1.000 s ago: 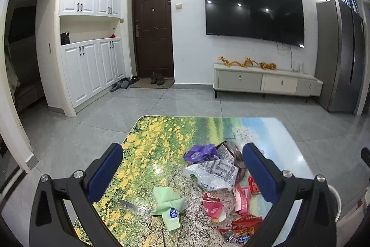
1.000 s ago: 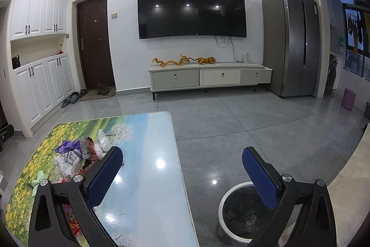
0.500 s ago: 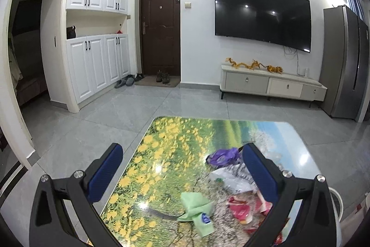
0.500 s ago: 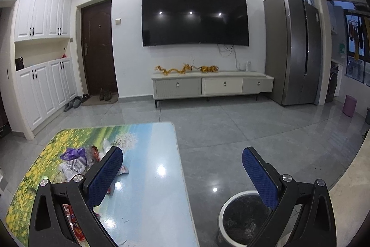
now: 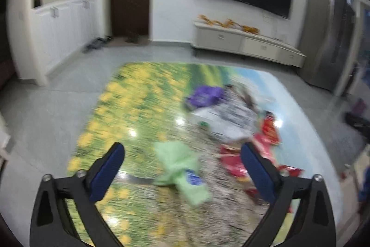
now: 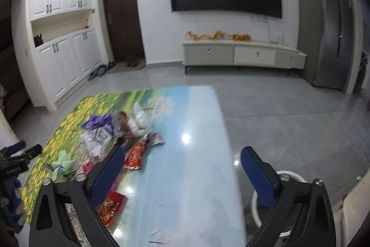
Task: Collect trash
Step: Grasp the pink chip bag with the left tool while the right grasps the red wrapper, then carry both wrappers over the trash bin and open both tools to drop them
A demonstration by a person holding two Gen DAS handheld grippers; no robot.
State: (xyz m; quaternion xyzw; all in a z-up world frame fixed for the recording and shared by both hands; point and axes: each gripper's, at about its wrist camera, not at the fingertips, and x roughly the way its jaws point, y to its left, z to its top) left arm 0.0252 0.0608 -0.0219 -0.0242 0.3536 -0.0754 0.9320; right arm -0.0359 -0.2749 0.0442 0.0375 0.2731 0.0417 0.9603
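A heap of trash lies on the low picture-printed table point(image 5: 129, 108) point(image 6: 194, 177): a green wrapper point(image 5: 180, 168) point(image 6: 62, 162), a purple bag point(image 5: 203, 96) point(image 6: 98, 122), a clear printed bag point(image 5: 231, 117) point(image 6: 97, 140) and red snack packets point(image 5: 266, 131) point(image 6: 135, 155). My left gripper point(image 5: 182, 168) is open and empty, hovering above the green wrapper; this view is motion-blurred. My right gripper point(image 6: 181, 168) is open and empty above the table's right part. A white-rimmed trash bin point(image 6: 286, 175) stands on the floor right of the table, behind my right finger.
The left gripper's body point(image 6: 13, 166) shows at the left edge of the right wrist view. A TV cabinet point(image 6: 242, 54), a fridge point(image 6: 328, 34), white cupboards point(image 6: 62, 57) and a dark door point(image 6: 122, 15) line the walls. Grey tile floor surrounds the table.
My left gripper has swung and dropped closer over the trash heap, blurring its view. My right gripper has turned left toward the table, so the bin slid to the right edge.
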